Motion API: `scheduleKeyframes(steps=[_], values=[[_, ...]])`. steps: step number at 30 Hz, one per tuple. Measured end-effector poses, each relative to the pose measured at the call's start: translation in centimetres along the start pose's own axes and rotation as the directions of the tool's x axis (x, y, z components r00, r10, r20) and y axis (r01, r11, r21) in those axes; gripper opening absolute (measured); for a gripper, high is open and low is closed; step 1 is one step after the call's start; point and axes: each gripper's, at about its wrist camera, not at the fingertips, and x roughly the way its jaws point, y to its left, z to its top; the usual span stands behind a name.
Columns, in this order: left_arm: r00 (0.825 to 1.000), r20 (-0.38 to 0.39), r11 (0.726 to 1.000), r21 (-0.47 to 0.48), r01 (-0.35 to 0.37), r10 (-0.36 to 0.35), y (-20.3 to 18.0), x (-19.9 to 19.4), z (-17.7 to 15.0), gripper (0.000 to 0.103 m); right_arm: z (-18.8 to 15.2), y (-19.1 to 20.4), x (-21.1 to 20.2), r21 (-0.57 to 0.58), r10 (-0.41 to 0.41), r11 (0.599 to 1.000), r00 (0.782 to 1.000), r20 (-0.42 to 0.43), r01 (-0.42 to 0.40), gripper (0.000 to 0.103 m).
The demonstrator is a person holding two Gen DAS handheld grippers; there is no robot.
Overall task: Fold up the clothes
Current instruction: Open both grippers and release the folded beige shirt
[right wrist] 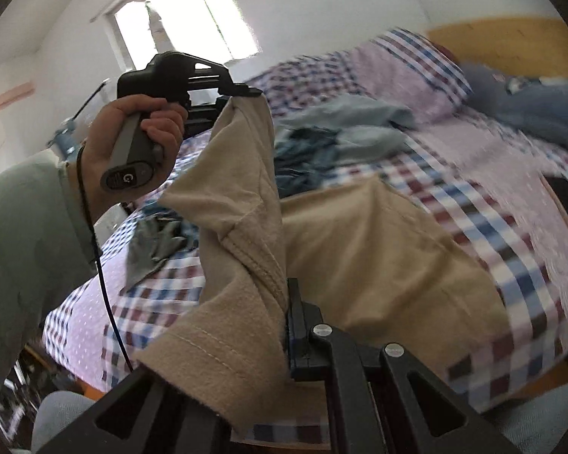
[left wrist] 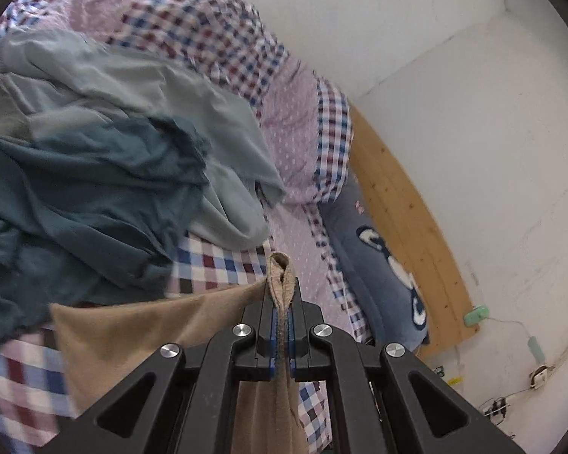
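Two grippers pinch tan shirt (left wrist: 151, 325); person's hand (right wrist: 132, 140) only right view.

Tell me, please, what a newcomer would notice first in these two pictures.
First the tan shirt: the left hand-held gripper and the right hand-held gripper each pinch an edge of it, so it hangs stretched between them above the checked bed. Behind it, a crumpled pile of blue clothes lies on the bed. A hand holding the left gripper's handle shows at the left of the right wrist view.
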Motion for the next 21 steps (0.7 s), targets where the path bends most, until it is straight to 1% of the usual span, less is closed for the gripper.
scheduleKeyframes(steps=[3, 7, 10, 11, 12, 13, 14, 15, 16, 17, 18, 19, 21], values=[[0.998, -0.043, 0.999, -0.007, -0.039, 0.038, -0.9, 4.5, -0.7, 0.002, -0.2, -2.5, 0.4, 0.033, -0.029, 0.999, 0.999, -0.021, 0.03, 0.003], [0.992, -0.079, 0.995, -0.029, -0.097, 0.095, -0.9, 9.6, -1.3, 0.002, -0.1, -5.6, 1.5, 0.081, -0.068, 0.994, 0.996, -0.055, 0.072, 0.003], [0.986, -0.088, 0.987, -0.055, -0.149, 0.143, -0.2, 12.6, -1.6, 0.003, -0.2, -7.8, 3.1, 0.102, -0.08, 0.991, 0.99, -0.115, 0.092, 0.006], [0.985, -0.085, 0.985, -0.076, -0.154, 0.148, 0.3, 13.2, -1.6, 0.009, -0.3, -8.4, 3.5, 0.096, -0.089, 0.99, 0.988, -0.127, 0.102, 0.008], [0.987, -0.089, 0.985, -0.097, -0.141, 0.133, 0.7, 13.5, -1.4, 0.017, -0.4, -8.8, 3.8, 0.087, -0.102, 0.99, 0.985, -0.139, 0.115, 0.009], [0.989, -0.094, 0.985, -0.117, -0.128, 0.117, 1.2, 13.7, -1.3, 0.037, -0.6, -9.2, 3.8, 0.079, -0.119, 0.988, 0.982, -0.145, 0.132, 0.013], [0.99, -0.098, 0.984, -0.138, -0.115, 0.102, 1.7, 14.0, -1.2, 0.05, -0.7, -9.7, 3.6, 0.082, -0.127, 0.987, 0.982, -0.141, 0.14, 0.018], [0.993, -0.092, 0.984, -0.158, -0.087, 0.073, 2.1, 13.9, -1.0, 0.053, -0.8, -10.1, 3.3, 0.092, -0.129, 0.986, 0.983, -0.133, 0.142, 0.021], [0.997, -0.068, 0.984, -0.17, -0.047, 0.036, 2.4, 12.9, -0.8, 0.056, -0.8, -10.6, 3.0, 0.103, -0.129, 0.984, 0.984, -0.124, 0.142, 0.033], [0.999, -0.039, 0.985, -0.171, -0.023, 0.017, 2.7, 11.6, -0.6, 0.066, -0.8, -11.1, 2.6, 0.113, -0.135, 0.983, 0.984, -0.112, 0.148, 0.042], [1.0, -0.009, 0.985, -0.171, 0.002, -0.003, 2.9, 10.2, -0.4, 0.069, -0.8, -11.4, 2.4, 0.119, -0.139, 0.981, 0.984, -0.109, 0.152, 0.043], [1.0, 0.02, 0.988, -0.156, 0.002, 0.001, 3.2, 8.7, -0.4, 0.073, -0.8, -11.7, 2.3, 0.124, -0.141, 0.98, 0.984, -0.109, 0.154, 0.047], [0.994, 0.082, 0.994, -0.087, -0.069, 0.076, 4.0, 5.1, -0.9, 0.078, -0.8, -12.3, 2.1, 0.132, -0.146, 0.978, 0.983, -0.11, 0.16, 0.049]])
